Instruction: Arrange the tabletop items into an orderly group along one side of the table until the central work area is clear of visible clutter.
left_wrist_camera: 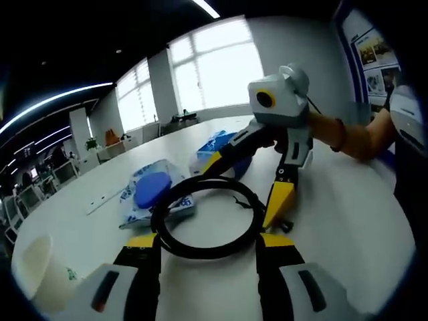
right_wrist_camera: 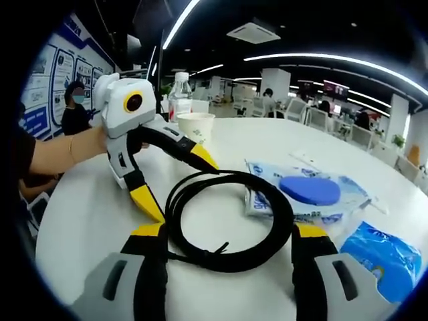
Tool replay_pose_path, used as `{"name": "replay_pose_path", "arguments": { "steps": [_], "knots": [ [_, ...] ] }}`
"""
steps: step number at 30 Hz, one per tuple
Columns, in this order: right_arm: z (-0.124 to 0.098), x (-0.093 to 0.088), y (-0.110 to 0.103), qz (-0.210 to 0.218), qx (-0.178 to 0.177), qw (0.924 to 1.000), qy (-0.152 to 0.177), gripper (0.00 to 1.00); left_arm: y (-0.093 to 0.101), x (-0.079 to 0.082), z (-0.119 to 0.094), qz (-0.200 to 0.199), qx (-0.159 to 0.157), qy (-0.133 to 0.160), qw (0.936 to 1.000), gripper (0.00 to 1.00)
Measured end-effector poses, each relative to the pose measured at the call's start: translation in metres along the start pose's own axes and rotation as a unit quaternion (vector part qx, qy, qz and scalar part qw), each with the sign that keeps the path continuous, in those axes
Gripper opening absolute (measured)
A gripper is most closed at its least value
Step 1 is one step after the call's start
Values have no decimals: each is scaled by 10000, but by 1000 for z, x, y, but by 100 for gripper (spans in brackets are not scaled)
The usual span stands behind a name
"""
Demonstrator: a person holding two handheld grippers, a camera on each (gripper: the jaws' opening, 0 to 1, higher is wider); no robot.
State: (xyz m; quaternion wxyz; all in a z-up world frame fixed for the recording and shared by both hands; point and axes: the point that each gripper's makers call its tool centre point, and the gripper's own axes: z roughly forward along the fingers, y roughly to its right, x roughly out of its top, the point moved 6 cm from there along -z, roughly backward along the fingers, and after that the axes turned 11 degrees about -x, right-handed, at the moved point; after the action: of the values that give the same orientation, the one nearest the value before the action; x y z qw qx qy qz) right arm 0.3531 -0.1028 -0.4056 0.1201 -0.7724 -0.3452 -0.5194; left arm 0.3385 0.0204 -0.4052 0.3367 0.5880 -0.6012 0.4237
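From left to right on the white table (left_wrist_camera: 348,221): a paper cup (left_wrist_camera: 40,271), a blue-disc packet (left_wrist_camera: 150,190), the coiled black cable (left_wrist_camera: 207,221) and a blue pouch (left_wrist_camera: 217,150). The left hand-held gripper (left_wrist_camera: 207,244) and right hand-held gripper (right_wrist_camera: 227,234) both stand wide open, straddling the coil, holding nothing. Closing on one strand could let the loops spring loose and spread across the centre

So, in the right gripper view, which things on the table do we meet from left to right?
Left gripper → coiled black cable → clear packet with a blue disc → blue plastic bag.
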Motion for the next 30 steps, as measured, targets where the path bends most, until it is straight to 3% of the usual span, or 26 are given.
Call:
{"name": "replay_pose_path", "arguments": {
  "steps": [16,30],
  "knots": [
    [-30,16,-6,-90,-111,9999,24,73,14,25,-7,113,-61,81,9999,56],
    [-39,14,-12,16,-132,9999,-88,71,19,28,-8,59,-104,42,9999,56]
  ]
}}
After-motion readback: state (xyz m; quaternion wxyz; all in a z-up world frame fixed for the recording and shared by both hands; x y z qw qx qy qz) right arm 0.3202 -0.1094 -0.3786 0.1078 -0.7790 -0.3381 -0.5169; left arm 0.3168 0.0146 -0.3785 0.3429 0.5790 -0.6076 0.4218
